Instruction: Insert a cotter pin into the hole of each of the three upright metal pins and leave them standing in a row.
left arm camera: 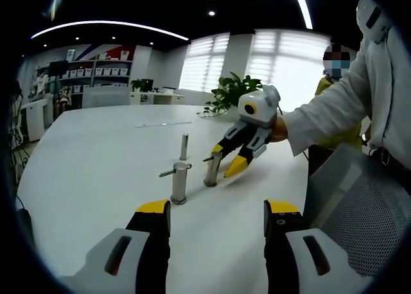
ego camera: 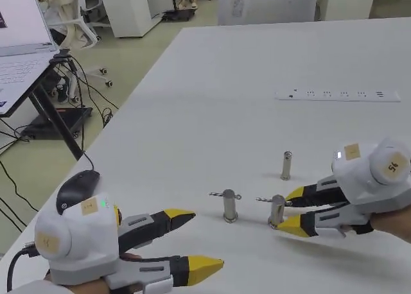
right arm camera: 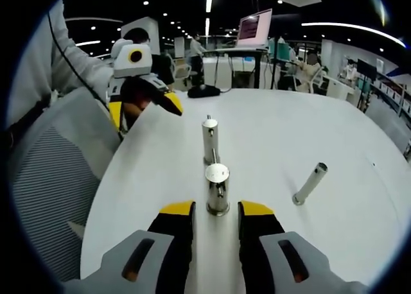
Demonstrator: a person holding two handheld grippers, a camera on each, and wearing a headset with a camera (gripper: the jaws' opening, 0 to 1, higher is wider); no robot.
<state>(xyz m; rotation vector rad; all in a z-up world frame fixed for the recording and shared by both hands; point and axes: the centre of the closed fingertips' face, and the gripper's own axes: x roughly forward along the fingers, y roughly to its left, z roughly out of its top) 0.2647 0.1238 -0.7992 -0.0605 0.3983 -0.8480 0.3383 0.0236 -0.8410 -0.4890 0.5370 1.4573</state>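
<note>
Three metal pins stand on the white table (ego camera: 212, 82). The bare pin (ego camera: 286, 165) is farthest from me. The middle pin (ego camera: 230, 206) carries a cotter pin (ego camera: 225, 194) through its head. The nearest-right pin (ego camera: 277, 211) also has a cotter pin (ego camera: 264, 199) sticking out to the left. My right gripper (ego camera: 290, 210) is open, its yellow tips on either side of that pin (right arm camera: 218, 188) without visibly pressing it. My left gripper (ego camera: 207, 239) is open at the lower left, holding nothing, a short way from the middle pin (left arm camera: 178, 183).
A white power strip (ego camera: 339, 95) lies at the table's far right. A black mouse (ego camera: 77, 188) sits by the left edge, and a laptop (ego camera: 19, 43) stands on a separate stand beyond it. The table's left edge runs diagonally.
</note>
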